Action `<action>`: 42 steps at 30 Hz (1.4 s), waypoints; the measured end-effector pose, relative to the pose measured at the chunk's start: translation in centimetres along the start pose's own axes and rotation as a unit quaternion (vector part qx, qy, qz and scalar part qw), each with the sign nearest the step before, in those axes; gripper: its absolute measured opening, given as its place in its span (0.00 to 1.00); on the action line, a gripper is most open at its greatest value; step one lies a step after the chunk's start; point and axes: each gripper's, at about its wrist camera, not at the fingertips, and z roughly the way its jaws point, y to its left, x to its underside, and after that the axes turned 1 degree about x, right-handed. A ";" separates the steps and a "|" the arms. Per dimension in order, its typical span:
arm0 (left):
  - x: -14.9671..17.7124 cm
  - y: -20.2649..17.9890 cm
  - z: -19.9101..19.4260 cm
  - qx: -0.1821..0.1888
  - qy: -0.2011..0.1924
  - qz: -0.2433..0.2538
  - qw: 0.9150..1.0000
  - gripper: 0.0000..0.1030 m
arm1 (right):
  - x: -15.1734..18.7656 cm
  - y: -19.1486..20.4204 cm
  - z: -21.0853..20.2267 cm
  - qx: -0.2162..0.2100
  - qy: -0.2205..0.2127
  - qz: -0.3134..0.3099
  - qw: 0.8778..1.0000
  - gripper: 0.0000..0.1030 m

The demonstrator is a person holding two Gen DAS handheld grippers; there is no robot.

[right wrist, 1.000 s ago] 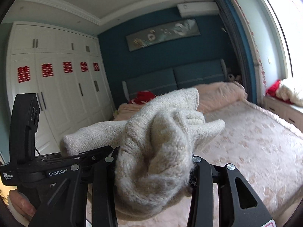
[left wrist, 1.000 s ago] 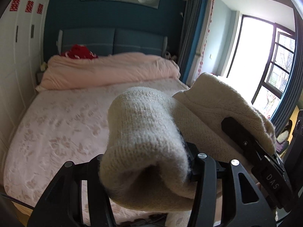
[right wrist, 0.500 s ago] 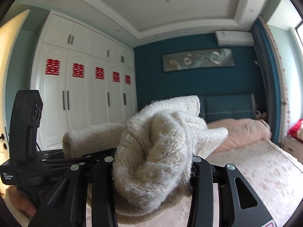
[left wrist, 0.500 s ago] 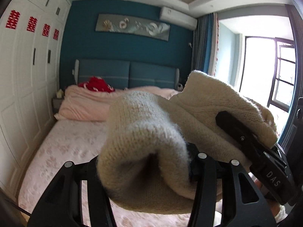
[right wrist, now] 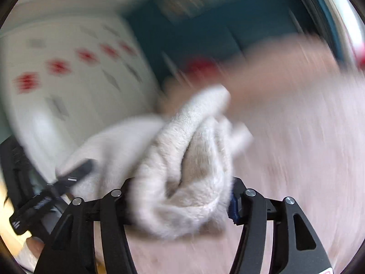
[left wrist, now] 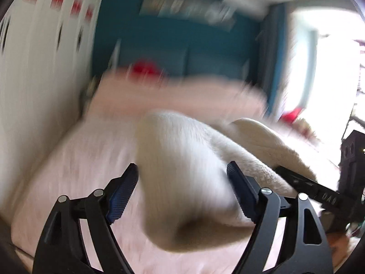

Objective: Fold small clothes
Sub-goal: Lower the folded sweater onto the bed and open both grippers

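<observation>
Both my claws letting go of the knit above the bed

My left claw [left wrist: 182, 180] is opening, its pads clear of the cream knit garment [left wrist: 180, 178] bunched between them. My right claw [right wrist: 180, 196] is opening too, the same garment filling its gap; contact there is unclear. Both views are blurred, pink bed [left wrist: 75, 159] beneath.

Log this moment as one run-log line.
left gripper: opening, pads off knit garment | right gripper: opening, garment bunched between fingers | below: pink bed | views: motion-blurred
</observation>
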 end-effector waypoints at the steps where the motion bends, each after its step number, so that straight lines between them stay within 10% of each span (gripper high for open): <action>1: 2.6 1.6 2.3 -0.018 0.049 -0.019 0.998 0.72 | 2.3 -2.5 1.3 0.029 0.031 0.018 0.999 0.56; 5: 8.6 7.2 4.5 -0.002 0.120 -0.162 0.979 0.70 | 4.5 -5.2 1.3 0.049 0.055 0.029 0.997 0.57; 11: 8.6 9.3 7.2 0.040 0.133 -0.282 0.949 0.79 | 2.0 -4.1 6.4 0.029 0.094 0.027 0.995 0.79; 14: 8.5 7.9 10.8 0.043 0.168 -0.265 0.948 0.81 | 2.4 -4.9 10.6 0.010 0.140 0.065 0.988 0.76; 16: 9.8 7.1 13.0 0.039 0.203 -0.250 0.946 0.54 | 2.8 -4.8 11.7 0.009 0.153 0.072 0.985 0.39; 20: 9.2 6.6 12.5 0.022 0.206 -0.222 0.953 0.35 | 1.3 -1.7 7.2 -0.016 0.089 -0.002 0.996 0.30; 25: 10.8 6.4 13.3 -0.023 0.235 -0.176 0.956 0.40 | 4.7 -3.2 10.3 0.049 0.173 -0.045 0.983 0.44; 31: 8.5 4.7 9.9 -0.048 0.189 -0.138 0.971 0.41 | 2.8 0.6 2.7 0.033 0.044 -0.055 0.997 0.43; 36: 8.2 1.5 10.5 -0.075 0.192 -0.074 0.976 0.44 | 4.7 1.9 7.7 0.076 0.131 -0.120 0.981 0.00; 42: 9.7 0.2 12.7 -0.117 0.223 -0.041 0.967 0.44 | 5.0 3.0 8.1 0.064 0.151 -0.118 0.979 0.00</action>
